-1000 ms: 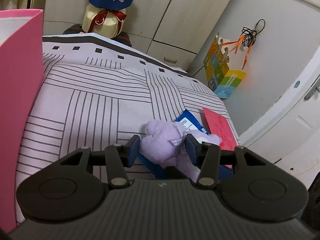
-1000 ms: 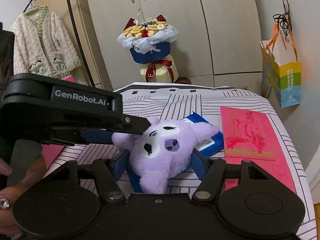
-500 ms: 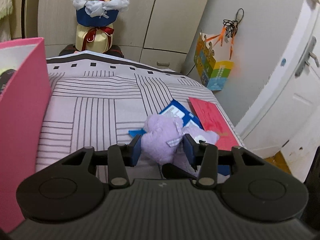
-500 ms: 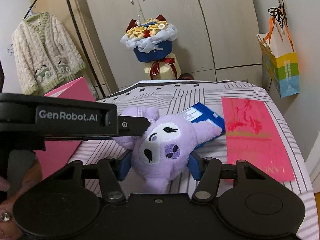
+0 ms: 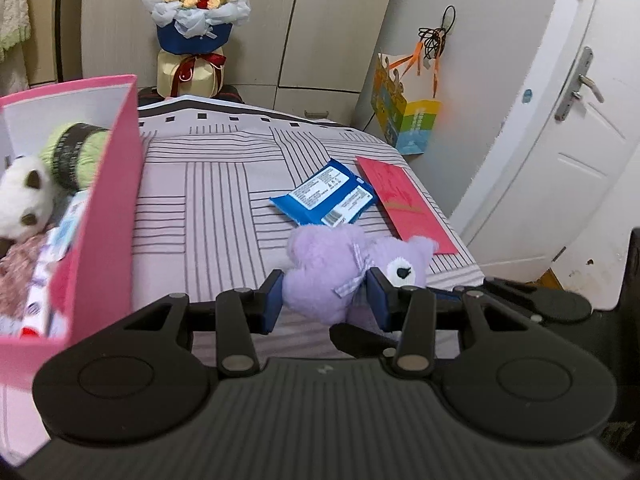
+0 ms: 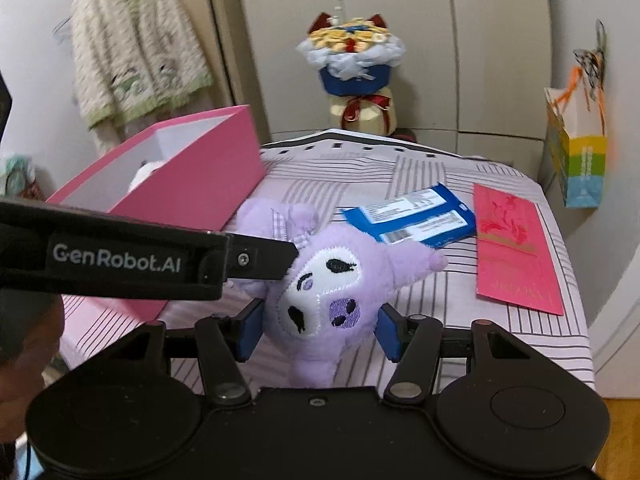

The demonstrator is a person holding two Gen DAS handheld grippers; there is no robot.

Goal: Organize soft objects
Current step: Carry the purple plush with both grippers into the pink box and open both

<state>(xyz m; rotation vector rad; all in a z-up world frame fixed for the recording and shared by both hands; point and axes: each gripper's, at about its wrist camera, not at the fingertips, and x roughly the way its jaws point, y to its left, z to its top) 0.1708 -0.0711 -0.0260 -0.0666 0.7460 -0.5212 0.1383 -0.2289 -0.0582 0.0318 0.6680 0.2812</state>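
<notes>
A purple plush toy (image 5: pixel 332 268) with a white face (image 6: pixel 324 292) hangs above the striped bed, held by both grippers. My left gripper (image 5: pixel 326 300) is shut on its rear body. My right gripper (image 6: pixel 318 330) is shut on its head. The left gripper's black body (image 6: pixel 120 258) crosses the right wrist view from the left. An open pink box (image 5: pixel 104 208) stands at the left and holds a white plush (image 5: pixel 24 200), a green yarn roll (image 5: pixel 76 152) and other soft items; it also shows in the right wrist view (image 6: pixel 188 176).
A blue wipes pack (image 5: pixel 326 196) and a red envelope (image 5: pixel 404 204) lie on the striped bedspread (image 5: pixel 216 200). A flower bouquet (image 5: pixel 196 28) stands by the wardrobe beyond the bed. A colourful paper bag (image 5: pixel 404 120) hangs at the right near a white door (image 5: pixel 580 140).
Both grippers have lifted the purple plush off the blue pack and moved it up and back toward the pink box, whose inside has come into the left wrist view.
</notes>
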